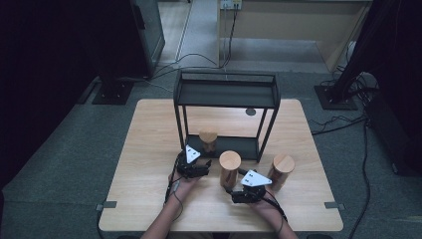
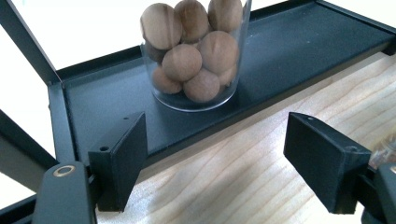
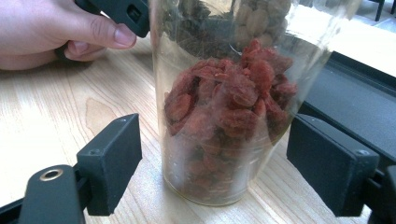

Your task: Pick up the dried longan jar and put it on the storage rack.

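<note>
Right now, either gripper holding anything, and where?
Nothing held. Left gripper stands open before the rack; right gripper is open around the red-berry jar, pads off the glass.

High view dim and soft; we see floor and side edges sink into black, table [image 1: 149, 149] lit from above. Both gripper views far brighter. Left gripper view blows out white behind shelf [image 2: 289, 51]. Right gripper view: glare on glass jar [image 3: 219, 107], near jaws slightly soft, top corner overexposed.
</note>
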`<state>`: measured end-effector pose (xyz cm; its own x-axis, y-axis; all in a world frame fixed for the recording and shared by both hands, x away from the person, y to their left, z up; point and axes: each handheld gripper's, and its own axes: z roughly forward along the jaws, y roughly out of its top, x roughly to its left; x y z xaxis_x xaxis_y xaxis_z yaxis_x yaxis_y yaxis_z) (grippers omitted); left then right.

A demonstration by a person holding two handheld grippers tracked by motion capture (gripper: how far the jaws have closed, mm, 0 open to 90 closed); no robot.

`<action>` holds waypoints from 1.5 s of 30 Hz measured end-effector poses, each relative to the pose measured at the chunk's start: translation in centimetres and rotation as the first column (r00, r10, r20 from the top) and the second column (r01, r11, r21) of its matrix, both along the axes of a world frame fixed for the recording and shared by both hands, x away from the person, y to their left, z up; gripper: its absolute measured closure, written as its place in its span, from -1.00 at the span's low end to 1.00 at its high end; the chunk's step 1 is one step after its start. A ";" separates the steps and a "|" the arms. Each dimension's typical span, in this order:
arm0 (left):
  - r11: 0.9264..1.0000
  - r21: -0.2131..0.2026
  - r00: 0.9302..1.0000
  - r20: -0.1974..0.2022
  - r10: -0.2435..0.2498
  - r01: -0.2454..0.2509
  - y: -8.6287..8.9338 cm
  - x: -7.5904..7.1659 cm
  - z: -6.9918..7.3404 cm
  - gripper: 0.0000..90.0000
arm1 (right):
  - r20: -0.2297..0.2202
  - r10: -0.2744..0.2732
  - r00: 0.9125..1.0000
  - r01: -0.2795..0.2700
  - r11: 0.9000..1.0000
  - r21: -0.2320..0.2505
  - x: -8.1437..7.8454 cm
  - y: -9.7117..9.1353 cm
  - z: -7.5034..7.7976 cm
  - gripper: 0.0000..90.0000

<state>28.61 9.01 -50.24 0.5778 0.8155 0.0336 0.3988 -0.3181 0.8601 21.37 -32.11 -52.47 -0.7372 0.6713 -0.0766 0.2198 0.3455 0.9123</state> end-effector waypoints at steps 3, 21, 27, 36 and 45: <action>1.000 -0.014 1.000 0.000 -0.005 0.005 0.2 -0.2 -0.3 -0.51 | -0.001 0.000 1.000 0.000 1.000 -0.001 0.0 0.0 0.0 -0.60; 1.000 0.006 0.999 0.026 -0.021 0.021 0.1 -1.3 -0.7 -0.51 | 0.000 0.001 1.000 -0.001 1.000 -0.002 0.0 0.0 0.0 -0.60; 1.000 0.000 1.000 0.020 -0.023 0.023 0.3 -1.7 -0.6 -0.52 | -0.001 -0.001 1.000 0.001 1.000 0.001 0.0 0.0 0.0 -0.60; 1.000 0.001 1.000 0.011 -0.019 0.019 0.6 -2.5 -0.6 -0.52 | 0.000 0.000 1.000 0.000 1.000 0.002 0.0 0.0 0.0 -0.60; 1.000 0.007 1.000 0.009 -0.026 0.026 0.8 -3.0 -0.5 -0.52 | 0.003 0.000 1.000 0.000 1.000 -0.001 0.0 0.0 0.0 -0.60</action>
